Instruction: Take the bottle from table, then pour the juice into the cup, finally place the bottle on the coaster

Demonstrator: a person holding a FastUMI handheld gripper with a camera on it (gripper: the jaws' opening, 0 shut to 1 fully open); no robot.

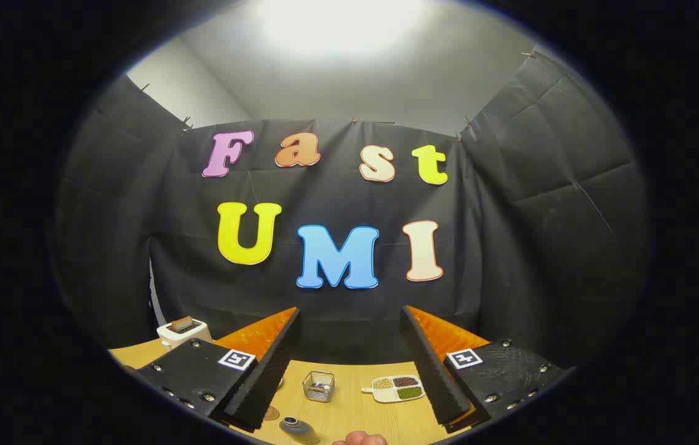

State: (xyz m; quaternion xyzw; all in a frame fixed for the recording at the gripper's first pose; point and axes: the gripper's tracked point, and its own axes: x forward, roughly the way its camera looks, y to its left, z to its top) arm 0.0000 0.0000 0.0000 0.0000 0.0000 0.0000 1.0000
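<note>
Nothing done yet: the gripper (349, 364) hangs with fingers wide apart, holding nothing, above the untouched bottle (297, 428).

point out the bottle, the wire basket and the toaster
bottle (297, 428), gripper view, on its shoulder below the cap
wire basket (318, 387), gripper view, on its front mesh wall
toaster (183, 334), gripper view, on its white body

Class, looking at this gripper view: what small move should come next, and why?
Probably tilt down and ease toward the grey bottle. The gripper is open, fingers wide apart and holding nothing, aimed above the wooden table; the bottle stands low between them, near the round brown coaster.
</note>
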